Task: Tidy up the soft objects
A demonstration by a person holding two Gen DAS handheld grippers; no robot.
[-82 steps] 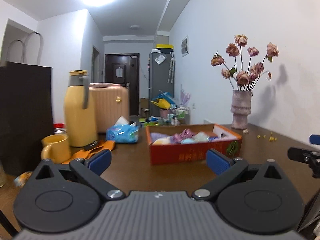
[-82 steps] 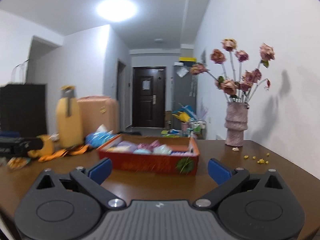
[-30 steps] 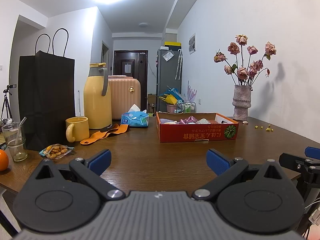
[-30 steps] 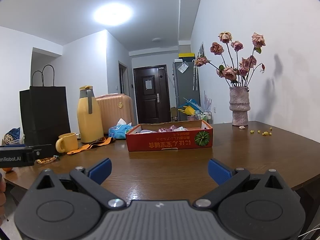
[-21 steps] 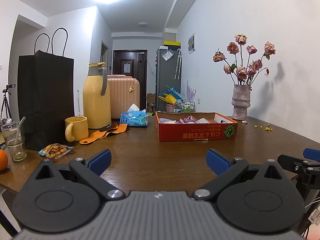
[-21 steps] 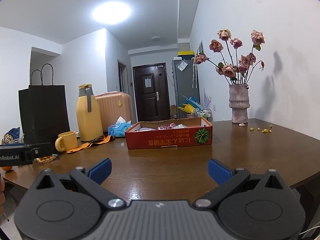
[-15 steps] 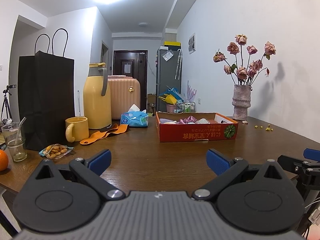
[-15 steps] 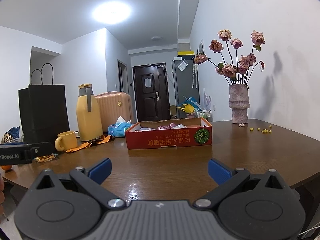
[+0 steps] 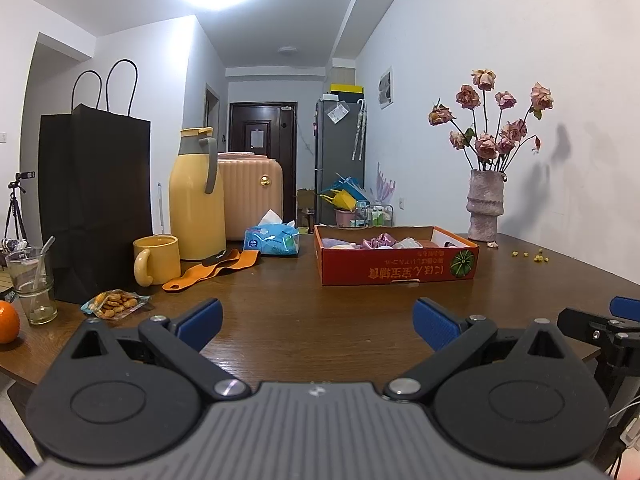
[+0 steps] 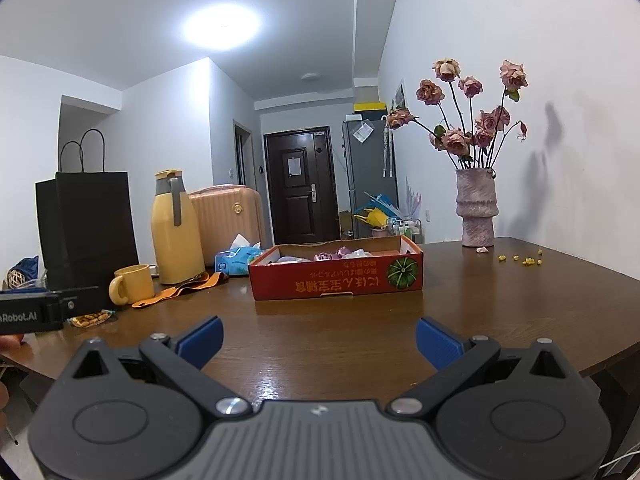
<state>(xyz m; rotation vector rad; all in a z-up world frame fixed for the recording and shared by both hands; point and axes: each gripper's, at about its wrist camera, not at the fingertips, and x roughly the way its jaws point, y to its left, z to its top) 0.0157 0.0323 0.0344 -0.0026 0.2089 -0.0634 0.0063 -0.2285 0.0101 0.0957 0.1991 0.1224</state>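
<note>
My left gripper (image 9: 316,320) fills the bottom of its frame, its blue ribbed pads spread wide with nothing between them, above the near part of the table (image 9: 304,320). My right gripper (image 10: 318,334) is likewise splayed apart and empty, low in its own frame.

The soft objects (image 9: 376,241), a crumpled heap of satiny pink, lilac and white pieces, lie inside a shallow red cardboard box (image 9: 396,270) at centre right of the left view. The box has printed yellow characters and a green pumpkin picture on its near wall, and stands on the table well apart from both grippers.

To the left of the box I see a crinkly blue tissue pack (image 9: 272,240), a floppy orange strap (image 9: 212,266), a glossy yellow mug (image 9: 156,260), a tall smooth yellow jug (image 9: 196,196) with a grey handle, and a matte black paper bag (image 9: 94,204) with loop handles. At far left are a clear glass (image 9: 34,284), a snack packet (image 9: 116,302) and an orange (image 9: 7,322). At right, a rough ridged stone-like vase (image 9: 485,206) holds dried pink roses (image 9: 490,120).

The table is dark polished wood, reflecting the ceiling light. White walls run back to a dark door (image 9: 262,140) at centre, with a ribbed peach suitcase (image 9: 250,196) behind the jug.
</note>
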